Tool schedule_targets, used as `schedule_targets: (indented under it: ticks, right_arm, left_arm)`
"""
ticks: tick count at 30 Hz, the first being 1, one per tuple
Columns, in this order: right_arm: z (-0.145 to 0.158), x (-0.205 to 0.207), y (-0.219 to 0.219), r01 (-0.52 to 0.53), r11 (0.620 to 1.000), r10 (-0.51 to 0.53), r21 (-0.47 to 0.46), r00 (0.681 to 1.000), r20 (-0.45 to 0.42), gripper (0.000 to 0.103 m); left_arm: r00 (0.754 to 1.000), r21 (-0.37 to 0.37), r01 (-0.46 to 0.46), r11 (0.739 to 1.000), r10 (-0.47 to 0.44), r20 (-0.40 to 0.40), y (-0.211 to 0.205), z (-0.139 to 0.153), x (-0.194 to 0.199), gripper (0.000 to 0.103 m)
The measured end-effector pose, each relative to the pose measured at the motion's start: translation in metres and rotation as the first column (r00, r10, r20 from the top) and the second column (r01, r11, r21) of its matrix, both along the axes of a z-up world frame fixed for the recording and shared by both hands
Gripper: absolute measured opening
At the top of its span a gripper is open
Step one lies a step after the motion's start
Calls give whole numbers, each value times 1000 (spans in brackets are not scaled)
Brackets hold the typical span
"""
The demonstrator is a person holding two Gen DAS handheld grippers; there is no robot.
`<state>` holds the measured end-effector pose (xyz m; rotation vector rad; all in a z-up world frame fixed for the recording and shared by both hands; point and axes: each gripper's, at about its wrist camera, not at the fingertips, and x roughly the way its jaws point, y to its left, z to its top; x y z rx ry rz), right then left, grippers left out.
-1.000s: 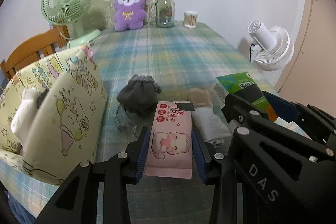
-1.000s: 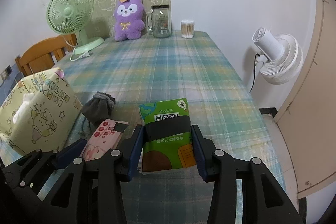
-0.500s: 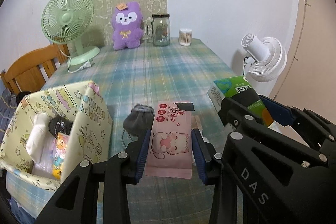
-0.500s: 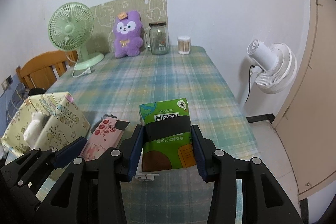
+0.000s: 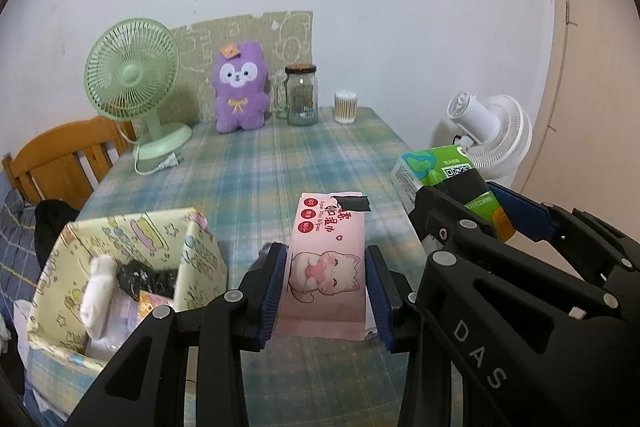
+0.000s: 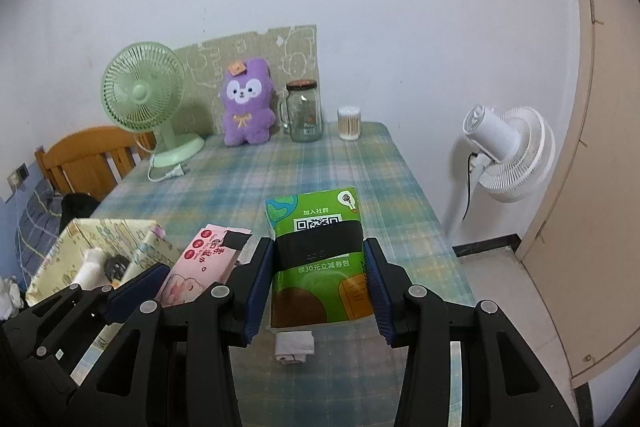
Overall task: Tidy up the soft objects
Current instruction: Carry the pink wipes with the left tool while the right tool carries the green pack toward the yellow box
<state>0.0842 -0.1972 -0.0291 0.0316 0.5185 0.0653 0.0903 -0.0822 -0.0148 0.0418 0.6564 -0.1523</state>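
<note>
- Now mid-carry: left gripper (image 5: 326, 287) clamped on the pink wipes pack (image 5: 326, 263), jaws pressing both long sides, pack held off the bench (image 5: 256, 171).
- Alongside, right gripper (image 6: 318, 285) clamped on the green tissue pack (image 6: 320, 259), jaws squeezing its flanks, pack likewise in the air above the plaid cloth.
- Down to the left, patterned box (image 5: 200, 259) standing open on the near bench edge, with a white rolled cloth (image 5: 98, 287) and a dark soft item (image 5: 146, 277) already inside.
- Below the green pack, one small folded cloth (image 6: 295, 345) lying on the bench, not yet put away.
- Step in hand, by the look of it: hauling both packs toward the box for stowing.
- Next move: swing left over the box mouth, probably one pack at a time, lower in beside the things already there, then release.
- Worth watching: soft packs bulging under the squeeze, two grippers close together, little free room in the box.
</note>
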Motion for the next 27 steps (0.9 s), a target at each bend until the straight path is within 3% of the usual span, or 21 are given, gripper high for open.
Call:
schedule_targets:
  ticks: [16, 27]
  right_arm:
    - [33, -16, 25, -17, 1000, 17, 13, 998, 55, 48]
    - [43, -16, 56, -38, 999, 38, -1, 996, 75, 48]
  left_arm:
    - [996, 3, -6, 1000, 6, 85, 22, 35, -15, 41]
    - [996, -16, -19, 1000, 20, 89, 53, 43, -16, 41]
